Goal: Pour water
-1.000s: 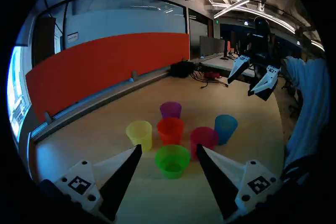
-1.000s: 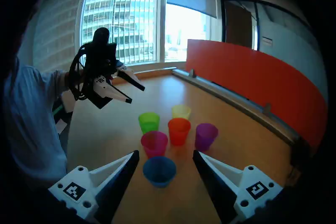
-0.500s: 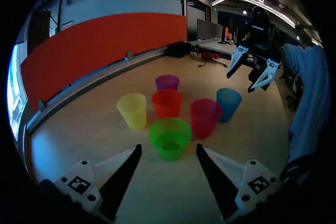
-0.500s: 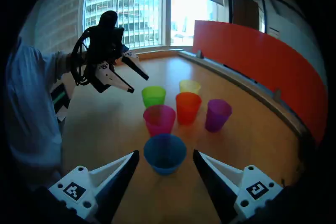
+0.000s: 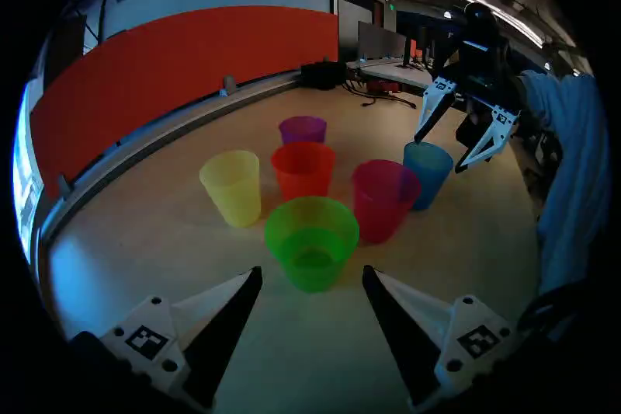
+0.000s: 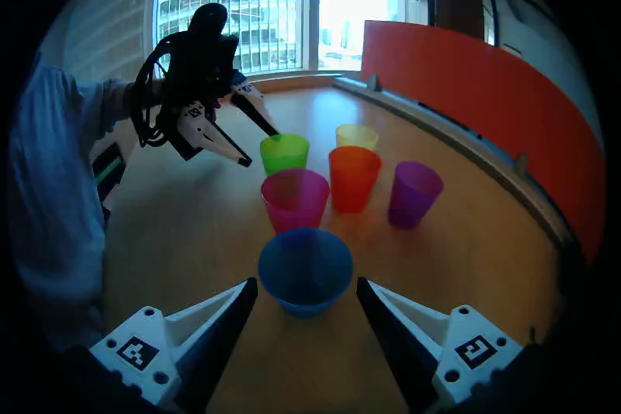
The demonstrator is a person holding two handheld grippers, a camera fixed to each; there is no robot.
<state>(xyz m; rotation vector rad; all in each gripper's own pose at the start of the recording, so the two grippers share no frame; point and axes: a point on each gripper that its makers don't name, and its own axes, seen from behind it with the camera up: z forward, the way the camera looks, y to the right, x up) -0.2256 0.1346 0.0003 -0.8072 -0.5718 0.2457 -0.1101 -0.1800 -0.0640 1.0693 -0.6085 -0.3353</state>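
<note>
Six cups are standing on one table: yellow cup, purple cup, orange cup, green cup, pink cup, blue cup. Two grippers are hovering: left gripper, right gripper.

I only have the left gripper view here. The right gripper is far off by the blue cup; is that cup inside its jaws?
Observer: In the right gripper view the blue cup sits between the tips of the right gripper's open jaws, a thin gap on each side.
Reviewer: How does the left gripper look from there?
Observer: The left gripper is open, its tips close beside the green cup's rim.
Reviewer: What is behind it?
Observer: A tall window with high-rise buildings outside.
</note>
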